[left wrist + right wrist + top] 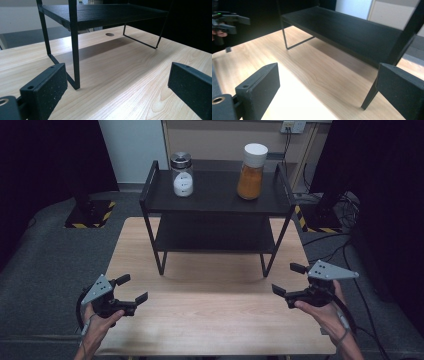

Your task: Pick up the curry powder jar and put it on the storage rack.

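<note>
The rack [216, 200] stands on the table [215, 320] toward its far edge, midway between the left and right edges, with its long axis running parallel to that far edge. It is black, with two shelves on thin legs. On the top shelf a clear jar with white powder [182, 175] stands upright near the left end, and a jar with orange powder [251, 165] stands upright near the right end, well apart from it.

The left gripper [131, 289] hovers over the near left corner of the table, its jaws spread wide and holding nothing. The right gripper [289, 279] hovers near the right edge, its jaws also wide and empty. Both point toward the rack.

The high view shows the jars on top. The left gripper view looks low under the rack [100, 15] and shows a round hole [109, 34] in the table beyond it. The right gripper view shows the lower shelf's edge and, far off, the left gripper [229, 21].
</note>
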### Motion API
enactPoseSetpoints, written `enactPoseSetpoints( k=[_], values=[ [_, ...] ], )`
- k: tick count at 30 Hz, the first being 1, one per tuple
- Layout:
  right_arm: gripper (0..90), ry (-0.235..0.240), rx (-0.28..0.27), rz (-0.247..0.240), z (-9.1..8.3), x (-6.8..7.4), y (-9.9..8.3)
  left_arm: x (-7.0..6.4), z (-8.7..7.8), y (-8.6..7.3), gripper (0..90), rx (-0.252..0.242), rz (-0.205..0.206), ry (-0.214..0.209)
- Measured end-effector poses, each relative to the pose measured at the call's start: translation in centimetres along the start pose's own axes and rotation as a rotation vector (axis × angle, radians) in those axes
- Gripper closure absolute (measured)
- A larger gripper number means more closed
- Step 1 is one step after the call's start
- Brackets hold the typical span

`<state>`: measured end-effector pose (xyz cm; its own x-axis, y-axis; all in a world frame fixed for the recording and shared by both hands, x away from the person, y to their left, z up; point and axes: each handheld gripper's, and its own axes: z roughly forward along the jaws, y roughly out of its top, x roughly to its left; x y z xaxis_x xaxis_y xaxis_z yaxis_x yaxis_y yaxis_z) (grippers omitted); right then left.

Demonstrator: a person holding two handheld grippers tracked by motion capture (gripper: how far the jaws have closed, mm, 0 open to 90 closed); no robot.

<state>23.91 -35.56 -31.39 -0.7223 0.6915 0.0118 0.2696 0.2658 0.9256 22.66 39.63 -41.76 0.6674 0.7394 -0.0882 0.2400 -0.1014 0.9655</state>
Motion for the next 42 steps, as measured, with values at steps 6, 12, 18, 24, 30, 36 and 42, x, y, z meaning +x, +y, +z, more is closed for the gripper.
enactPoseSetpoints(
  k=[6,12,18,24,30,36,42],
  values=[
    [6.4,-0.04,-0.006,0.038,0.6,1.1,-3.2,0.0,0.0,0.0,1.1,-0.004,0.004,-0.002],
    [6.3,-0.07,-0.017,0.048,1.2,1.9,-5.4,0.0,0.0,0.0,1.0,-0.006,0.007,-0.005],
    [5.4,-0.094,-0.056,0.073,1.7,2.5,-8.0,0.0,0.0,0.0,1.0,-0.006,0.01,-0.006],
    [5.5,-0.129,-0.058,0.085,2.0,2.8,-9.0,-0.2,-0.1,0.1,1.0,-0.01,0.021,-0.003],
    [5.3,-0.167,-0.087,0.1,1.5,3.0,-10.0,-0.2,-0.4,0.0,1.0,-0.023,0.014,0.012],
    [4.5,-0.211,-0.131,0.15,0.7,3.0,-10.9,-0.3,-0.7,-0.1,1.0,-0.036,0.015,0.022],
    [4.5,-0.213,-0.133,0.14,0.7,3.0,-11.0,-0.3,-0.5,0.0,1.0,-0.033,0.016,0.019]
  ],
)
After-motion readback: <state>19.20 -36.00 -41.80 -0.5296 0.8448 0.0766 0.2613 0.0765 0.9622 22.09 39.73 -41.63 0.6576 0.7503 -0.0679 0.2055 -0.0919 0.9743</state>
